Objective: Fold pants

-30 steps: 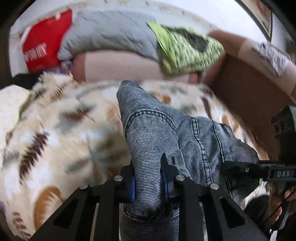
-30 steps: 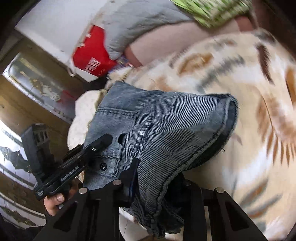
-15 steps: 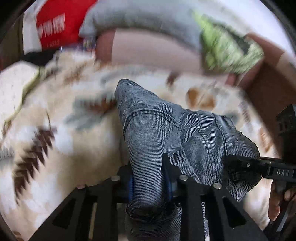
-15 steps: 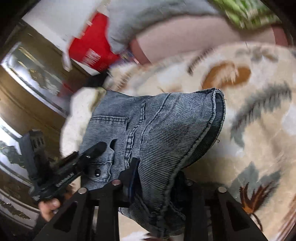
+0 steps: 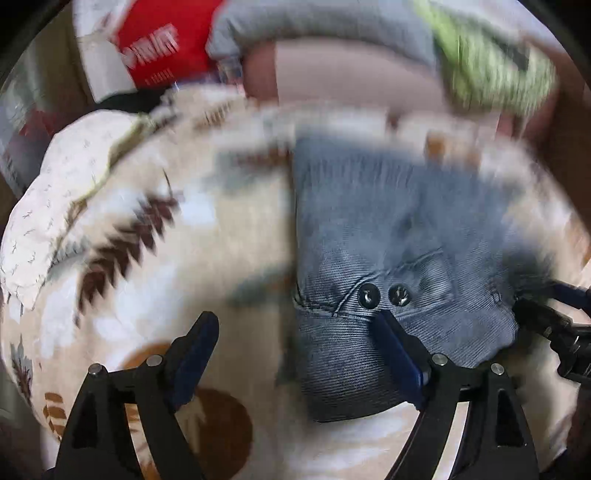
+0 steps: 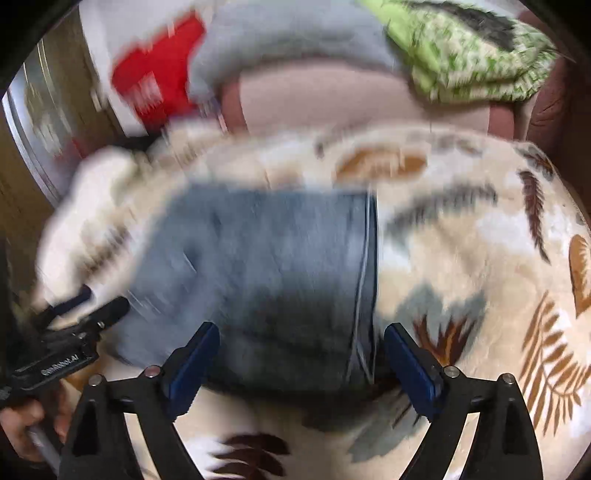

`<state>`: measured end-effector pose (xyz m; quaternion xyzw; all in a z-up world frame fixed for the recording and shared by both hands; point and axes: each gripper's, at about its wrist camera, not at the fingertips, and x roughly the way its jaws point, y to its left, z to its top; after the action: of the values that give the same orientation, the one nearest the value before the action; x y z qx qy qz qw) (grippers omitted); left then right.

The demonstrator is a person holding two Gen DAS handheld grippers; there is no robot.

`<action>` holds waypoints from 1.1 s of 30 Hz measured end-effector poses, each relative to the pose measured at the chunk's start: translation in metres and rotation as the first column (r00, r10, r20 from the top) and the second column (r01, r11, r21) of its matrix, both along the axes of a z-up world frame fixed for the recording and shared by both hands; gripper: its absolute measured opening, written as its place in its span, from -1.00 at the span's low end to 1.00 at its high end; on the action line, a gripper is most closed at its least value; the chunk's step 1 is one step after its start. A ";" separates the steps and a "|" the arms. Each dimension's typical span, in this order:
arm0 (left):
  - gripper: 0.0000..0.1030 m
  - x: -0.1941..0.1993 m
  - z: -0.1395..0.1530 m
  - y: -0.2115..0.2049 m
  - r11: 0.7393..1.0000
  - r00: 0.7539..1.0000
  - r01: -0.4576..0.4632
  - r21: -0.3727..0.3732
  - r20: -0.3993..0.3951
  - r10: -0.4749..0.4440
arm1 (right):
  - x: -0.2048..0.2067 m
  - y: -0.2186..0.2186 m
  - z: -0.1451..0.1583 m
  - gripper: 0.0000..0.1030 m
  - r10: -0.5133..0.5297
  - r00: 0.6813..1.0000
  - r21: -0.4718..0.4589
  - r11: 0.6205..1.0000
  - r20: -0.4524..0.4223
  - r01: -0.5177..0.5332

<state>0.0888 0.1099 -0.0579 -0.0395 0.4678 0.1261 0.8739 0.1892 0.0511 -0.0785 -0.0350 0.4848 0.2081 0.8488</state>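
Note:
The blue denim pants (image 5: 388, 251) lie folded in a compact stack on the leaf-patterned blanket (image 5: 147, 266); two dark buttons show near the front edge. My left gripper (image 5: 299, 350) is open, its jaws wide apart over the stack's left front corner, holding nothing. In the right wrist view the pants (image 6: 266, 280) lie just ahead of my right gripper (image 6: 299, 354), which is open and empty. The right gripper's tip also shows at the right edge of the left wrist view (image 5: 554, 321). Both views are motion-blurred.
The blanket (image 6: 480, 240) covers a sofa seat. Behind it lie a grey cushion (image 5: 325, 26), a green patterned cushion (image 6: 465, 51) and a red bag (image 5: 162, 44). The left gripper's body (image 6: 66, 350) shows at the lower left of the right wrist view.
Both grippers have opened and let go of the pants. The pants, held up before, now lie flat on the blanket, and both grippers have drawn back a little.

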 end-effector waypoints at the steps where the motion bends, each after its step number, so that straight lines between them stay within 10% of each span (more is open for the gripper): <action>1: 0.71 0.000 0.001 0.001 1.000 1.000 -0.012 -0.006 0.014 0.012 | 0.004 0.006 -0.022 0.79 0.021 0.997 -0.051 0.998 -0.077 -0.025; 11: 0.71 -0.047 0.060 -0.015 1.000 0.995 -0.019 -0.007 0.098 0.019 | -0.053 -0.025 0.048 0.99 -0.011 0.995 -0.049 0.999 0.097 0.016; 33: 0.71 -0.086 0.064 -0.045 1.000 0.998 0.014 -0.007 0.066 -0.014 | -0.103 -0.040 0.027 1.00 0.012 0.994 -0.110 0.994 0.108 0.000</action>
<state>0.0029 0.0644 0.0057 -0.0438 0.4395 0.1167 0.8895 0.0866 0.0108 -0.0510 -0.0945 0.4484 0.1815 0.8701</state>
